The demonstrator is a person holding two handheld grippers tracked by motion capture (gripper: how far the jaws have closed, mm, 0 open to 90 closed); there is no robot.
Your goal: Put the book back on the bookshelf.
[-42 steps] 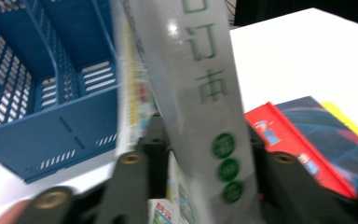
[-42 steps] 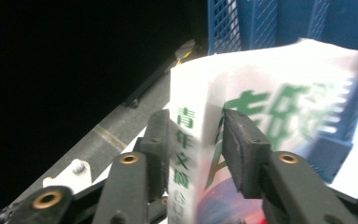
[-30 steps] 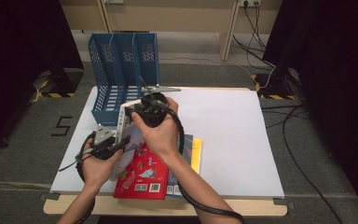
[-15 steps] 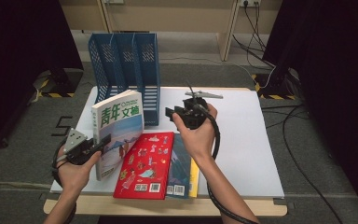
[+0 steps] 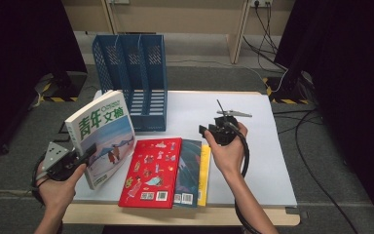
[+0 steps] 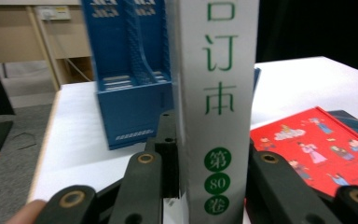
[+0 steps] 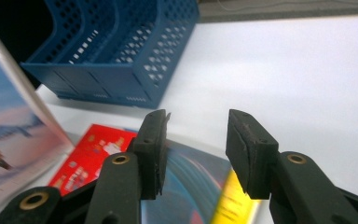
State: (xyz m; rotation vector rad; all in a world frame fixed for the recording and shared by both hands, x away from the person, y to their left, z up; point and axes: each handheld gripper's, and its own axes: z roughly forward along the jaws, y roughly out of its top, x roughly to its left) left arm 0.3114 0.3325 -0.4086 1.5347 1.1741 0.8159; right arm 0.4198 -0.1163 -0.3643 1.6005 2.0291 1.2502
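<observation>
The magazine (image 5: 101,136) is thick, with a white spine bearing green characters and a pale blue illustrated cover. It stands upright, tilted, lifted just left of the red book (image 5: 151,170), spine clamped.

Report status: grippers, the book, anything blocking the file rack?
Left gripper shut on white book, held upright. Right gripper open, empty, above the table. Blue file rack slots look unobstructed.

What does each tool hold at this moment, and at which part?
The left tool grips the white-and-green book at the lower end of its spine, keeping it upright. The right tool is open and holds nothing.
</observation>
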